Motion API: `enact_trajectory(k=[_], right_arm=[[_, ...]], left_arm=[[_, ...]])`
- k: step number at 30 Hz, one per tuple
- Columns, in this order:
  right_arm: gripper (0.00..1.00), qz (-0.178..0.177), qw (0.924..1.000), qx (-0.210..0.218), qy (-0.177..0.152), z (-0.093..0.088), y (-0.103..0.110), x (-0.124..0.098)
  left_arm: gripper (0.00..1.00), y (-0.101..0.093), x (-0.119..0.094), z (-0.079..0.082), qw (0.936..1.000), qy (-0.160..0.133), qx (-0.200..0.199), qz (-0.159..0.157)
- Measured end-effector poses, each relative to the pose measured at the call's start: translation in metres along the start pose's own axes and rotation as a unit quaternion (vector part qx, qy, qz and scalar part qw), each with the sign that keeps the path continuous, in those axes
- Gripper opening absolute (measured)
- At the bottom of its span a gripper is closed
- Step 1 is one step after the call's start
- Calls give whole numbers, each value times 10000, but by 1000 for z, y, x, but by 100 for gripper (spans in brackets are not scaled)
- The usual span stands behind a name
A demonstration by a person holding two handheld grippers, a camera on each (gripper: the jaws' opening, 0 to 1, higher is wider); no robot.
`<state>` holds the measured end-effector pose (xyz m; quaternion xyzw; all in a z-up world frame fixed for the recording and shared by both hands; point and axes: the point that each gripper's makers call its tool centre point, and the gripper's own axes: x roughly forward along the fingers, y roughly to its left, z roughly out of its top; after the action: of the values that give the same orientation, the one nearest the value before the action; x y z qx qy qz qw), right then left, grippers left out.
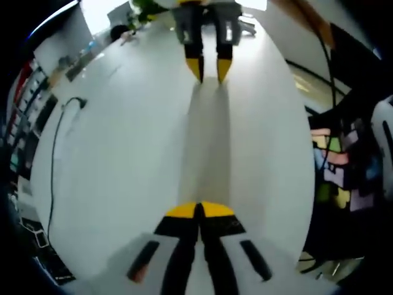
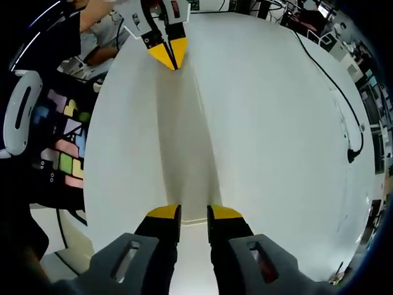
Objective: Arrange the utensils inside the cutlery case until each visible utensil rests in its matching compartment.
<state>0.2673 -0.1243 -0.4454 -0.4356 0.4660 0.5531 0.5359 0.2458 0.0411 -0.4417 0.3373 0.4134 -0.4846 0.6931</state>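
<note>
My left gripper rises from the bottom of the left gripper view with its yellow tips pressed together, shut on nothing. Facing it from across the white table, my right gripper points back with a gap between its yellow tips. In the right gripper view my right gripper stands open with bare table between its jaws. The left gripper is at the far side there, tips closed to a point. Both hover low over the tabletop, well apart from each other.
A black cable runs along one side of the table, also seen as a cable ending in a plug. Coloured floor tiles lie past the table edge. A person's arm reaches in behind the left gripper.
</note>
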Motion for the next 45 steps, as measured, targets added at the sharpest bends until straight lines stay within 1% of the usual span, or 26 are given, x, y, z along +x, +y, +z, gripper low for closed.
enact_trajectory(k=[5, 9, 10, 12, 14, 18, 19, 20, 21, 22, 23, 25, 27, 28, 30, 32, 37, 39, 41, 42, 43, 44, 45], right_arm=[[17, 112, 9998, 9, 146, 0, -2, 0], [15, 52, 9991, -75, 411, 0, -2, 0], [15, 26, 9989, -33, 472, 0, -2, 0], [15, 12, 9985, -55, 549, 0, -2, 0], [15, 56, 9987, 37, 508, -1, -4, -2], [12, 34, 9990, 45, 449, 0, -5, -1], [1, -180, 9989, -69, 434, -1, -13, 1], [0, -49, 9965, -615, 569, -9, -13, 3], [0, -244, 9983, 55, 519, -12, -10, 5], [0, -225, 9987, 33, 459, -6, -14, 0], [0, -208, 9992, 38, 325, -4, -14, -1], [0, -273, 9995, 7, 167, -1, -14, -2], [0, -349, 9993, -103, 106, -1, -13, 0], [0, -367, 9992, -134, 115, 0, -13, 1], [0, -364, 9990, -140, 211, 1, -12, 2], [0, -415, 9983, -232, 341, 1, -12, 2], [0, -480, 9974, -256, 464, 0, -12, 2], [0, -493, 9977, -218, 419, -1, -13, 1], [0, -490, 9981, -157, 334, -2, -13, 1], [0, -481, 9982, -223, 273, -2, -13, 1], [0, -455, 9986, -157, 207, -1, -14, 1], [0, -412, 9991, 27, 124, -1, -13, 1], [0, -400, 9991, 52, 88, -2, -14, 1]], left_arm=[[1, 1, 1, 1, 10000, -4, -4, -27], [1, 2, 0, 1, 10000, -13, -24, -49], [1, 2, 0, 0, 10000, -24, -38, -53], [1, 3, 0, 0, 10000, -44, -53, -68], [1, 4, 0, 1, 9999, -67, -111, -86], [1, 2, 0, 2, 9998, -115, -111, -107], [1, 2, 0, 2, 9998, -123, -119, -121], [1, 2, 1, 1, 9998, -124, -133, -130], [1, 2, 1, 1, 9997, -127, -143, -144], [1, 2, 1, 1, 9996, -135, -170, -154], [1, 2, 1, 1, 9996, -145, -182, -157], [1, 2, 1, 1, 9996, -163, -161, -149], [1, 2, 1, 2, 9996, -143, -155, -166], [1, 2, 2, 2, 9995, -115, -207, -185], [1, 2, 2, 2, 9994, -83, -255, -210], [0, 2, 2, 2, 9993, -68, -309, -210], [0, -1, 4, 2, 9997, 45, -222, -50], [0, -1, 4, 2, 9999, 119, -115, 7], [0, -1, 4, 1, 9998, 128, -123, 31], [0, -1, 4, 1, 9999, 121, -97, 37], [0, -1, 3, 1, 9999, 103, -86, 32], [0, -1, 4, 1, 9999, 79, -78, 18], [0, -1, 3, 1, 9999, 51, -88, -10]])
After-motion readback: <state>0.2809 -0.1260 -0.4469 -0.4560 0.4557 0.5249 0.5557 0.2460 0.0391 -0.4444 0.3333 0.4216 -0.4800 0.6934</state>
